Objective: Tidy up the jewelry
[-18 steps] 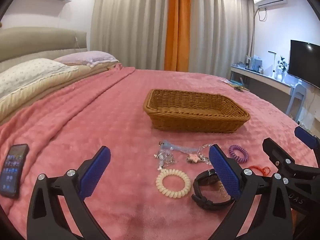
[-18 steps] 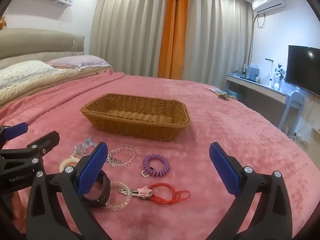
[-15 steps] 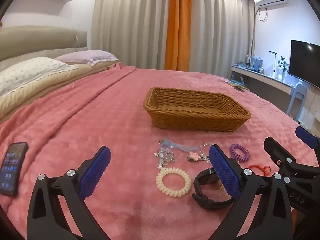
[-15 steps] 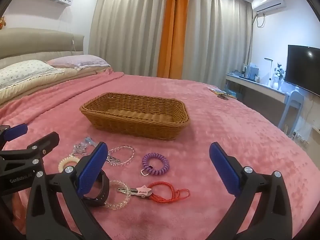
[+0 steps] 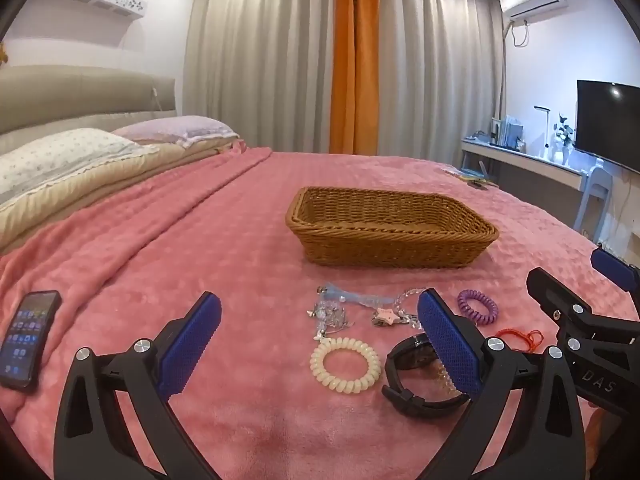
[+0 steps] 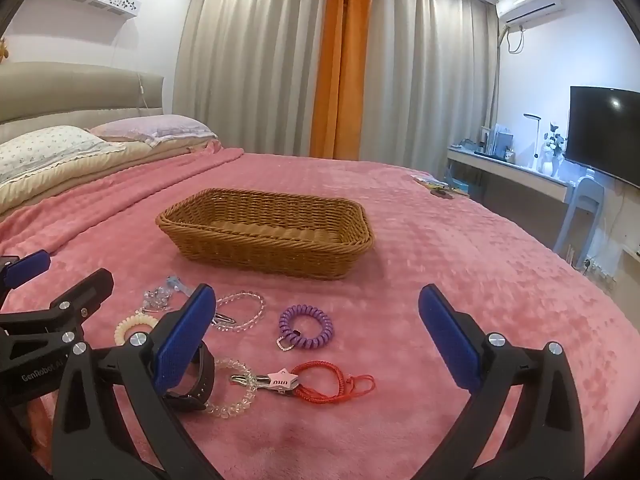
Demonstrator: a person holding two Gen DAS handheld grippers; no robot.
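Left wrist view: the left gripper (image 5: 318, 338) is seen with its blue pads spread wide and nothing between them, held above the pink blanket (image 5: 168, 264) and tilted slightly down. Just ahead of it the cream coil bracelet (image 5: 345, 368) lies flat, with the black watch (image 5: 416, 380) beside it, partly hidden by the gripper's own right finger. A little farther out a cluster of silvery charms with a pale blue ribbon (image 5: 336, 308) is spread, and the purple coil bracelet (image 5: 477, 306) lies off to the right, near the right gripper (image 5: 576, 292), part of which shows at the frame's edge.

From the right wrist view the right gripper (image 6: 314, 340) is likewise seen wide apart and empty. Close before it a clear bead bracelet (image 6: 234, 388) is touching the watch, and a pink star clip on a red cord (image 6: 320, 384) lies beside that bracelet. A second clear bead bracelet (image 6: 242, 312) lies farther out.

The wicker basket (image 6: 264, 236) stands beyond all the pieces, well apart from them, and what shows of its inside is bare. A phone (image 5: 28, 338) lies at the far left.

Nothing is judged to have been sorted yet: every piece is outside the basket, none is held, and the whole of the gathering appears to remain.
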